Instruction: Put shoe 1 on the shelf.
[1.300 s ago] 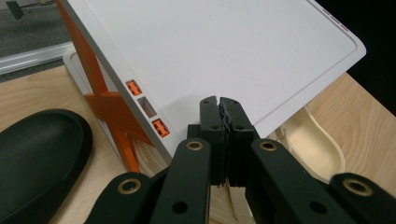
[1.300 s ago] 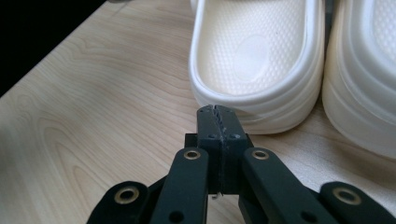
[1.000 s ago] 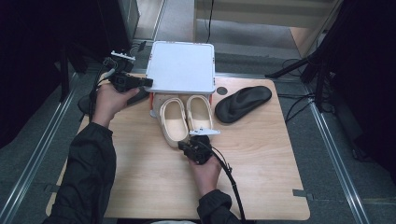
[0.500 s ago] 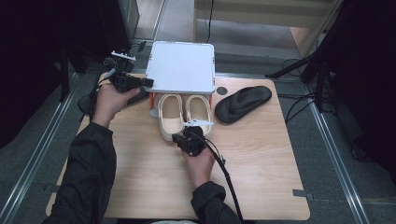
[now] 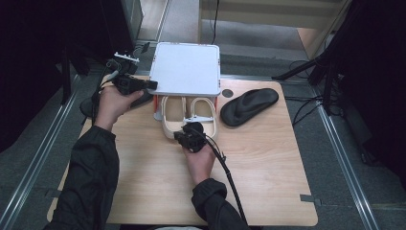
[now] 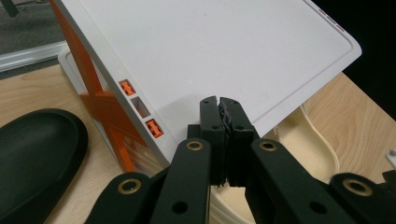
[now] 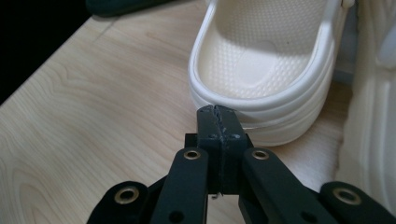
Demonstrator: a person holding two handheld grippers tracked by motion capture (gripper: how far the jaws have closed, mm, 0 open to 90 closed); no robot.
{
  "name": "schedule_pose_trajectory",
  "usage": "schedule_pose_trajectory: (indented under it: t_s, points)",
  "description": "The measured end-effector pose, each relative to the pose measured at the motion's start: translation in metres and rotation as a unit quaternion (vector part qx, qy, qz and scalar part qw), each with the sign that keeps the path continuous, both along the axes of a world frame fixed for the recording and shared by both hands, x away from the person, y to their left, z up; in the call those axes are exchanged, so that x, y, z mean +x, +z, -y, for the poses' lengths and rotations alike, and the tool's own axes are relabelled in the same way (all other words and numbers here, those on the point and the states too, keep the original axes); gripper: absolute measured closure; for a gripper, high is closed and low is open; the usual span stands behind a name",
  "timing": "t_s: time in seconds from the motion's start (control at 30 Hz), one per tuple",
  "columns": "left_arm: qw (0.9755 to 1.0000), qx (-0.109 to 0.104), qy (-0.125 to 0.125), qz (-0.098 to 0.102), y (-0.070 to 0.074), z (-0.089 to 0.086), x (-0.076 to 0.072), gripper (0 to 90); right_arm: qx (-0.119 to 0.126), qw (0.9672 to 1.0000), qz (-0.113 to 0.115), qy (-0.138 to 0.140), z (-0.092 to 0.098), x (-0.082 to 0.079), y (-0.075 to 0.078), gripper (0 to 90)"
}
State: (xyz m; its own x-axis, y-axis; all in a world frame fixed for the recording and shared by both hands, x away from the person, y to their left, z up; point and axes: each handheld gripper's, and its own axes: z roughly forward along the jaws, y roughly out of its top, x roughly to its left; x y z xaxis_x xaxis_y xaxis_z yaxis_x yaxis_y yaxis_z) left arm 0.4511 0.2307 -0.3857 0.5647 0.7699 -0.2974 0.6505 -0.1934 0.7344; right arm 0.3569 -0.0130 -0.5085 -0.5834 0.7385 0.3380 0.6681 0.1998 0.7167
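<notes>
Since a second ago my right claw (image 5: 184,136) has slid across the table from the heel of the right-hand cream clog to the heel of the left cream clog (image 5: 171,117). Its jaws are clenched on nothing, the tips just short of that heel rim (image 7: 261,100), not clearly touching. My right hand comes up from the near edge, wrist straight, the claw pointing away from me and low over the wooden table (image 5: 268,167).

My left claw (image 5: 143,85) has kept its place. That forearm reaches forward on my left, and the claw, also clenched and empty, lies against the near left edge of the white shelf (image 5: 186,67). Black slipper (image 6: 37,149) lies left of its jaws.
</notes>
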Motion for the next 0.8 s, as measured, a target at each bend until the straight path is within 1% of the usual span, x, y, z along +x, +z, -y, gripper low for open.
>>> schedule_pose_trajectory:
  t_s: [0.07, 0.17, 0.23, 0.27, 0.3, 0.37, 0.43, 0.57, 0.6, 0.63, 0.7, 0.73, 0.8]
  points:
    - [1.0, 0.0, -0.001, -0.001, 0.0, 0.0, 0.0, 89.2, -0.001, 1.0, -0.001, -0.004, -0.002, 0.001, 0.001, 90.0]
    - [1.0, 0.0, -0.001, 0.0, 0.0, 0.0, 0.0, 89.2, -0.013, 0.9999, 0.002, -0.003, -0.008, 0.006, 0.003, 90.0]
    - [1.0, 0.001, 0.0, 0.0, 0.0, 0.0, 0.0, 89.5, -0.013, 0.9999, 0.001, -0.005, -0.009, 0.007, 0.003, 90.0]
    - [1.0, 0.0, 0.001, -0.002, 0.0, 0.0, 0.0, 89.5, -0.017, 0.9998, 0.0, -0.006, -0.011, 0.009, 0.002, 90.0]
    - [1.0, -0.001, 0.002, -0.002, 0.0, 0.0, 0.0, 89.7, -0.014, 0.9999, 0.001, -0.005, -0.012, 0.011, 0.002, 90.0]
    - [1.0, 0.0, 0.001, -0.001, 0.0, 0.0, 0.0, 89.7, -0.018, 0.9998, 0.001, -0.009, -0.015, 0.014, 0.003, 90.0]
    - [1.0, 0.002, 0.001, -0.001, 0.0, 0.0, 0.0, 89.7, -0.023, 0.9997, 0.0, -0.013, -0.02, 0.021, 0.003, 90.0]
    - [1.0, 0.001, 0.001, -0.001, 0.0, 0.0, 0.0, 89.7, -0.022, 0.9995, -0.003, -0.023, -0.024, 0.031, 0.004, 90.0]
    - [1.0, 0.001, 0.001, -0.001, 0.0, 0.0, 0.0, 89.7, -0.022, 0.9995, -0.003, -0.023, -0.024, 0.031, 0.004, 90.0]
    - [1.0, -0.001, 0.001, -0.001, 0.0, 0.0, 0.0, 89.7, -0.021, 0.9994, -0.002, -0.026, -0.026, 0.036, 0.004, 90.0]
    - [1.0, -0.002, 0.001, -0.001, 0.0, 0.0, 0.0, 89.7, -0.021, 0.9994, -0.003, -0.028, -0.026, 0.037, 0.004, 90.0]
    - [1.0, -0.001, 0.001, -0.001, 0.0, 0.0, 0.0, 89.7, -0.021, 0.9993, -0.002, -0.031, -0.027, 0.042, 0.005, 90.0]
    - [1.0, -0.001, 0.001, 0.0, 0.0, 0.0, 0.0, 89.7, -0.015, 0.9992, -0.007, -0.035, -0.028, 0.046, 0.004, 90.0]
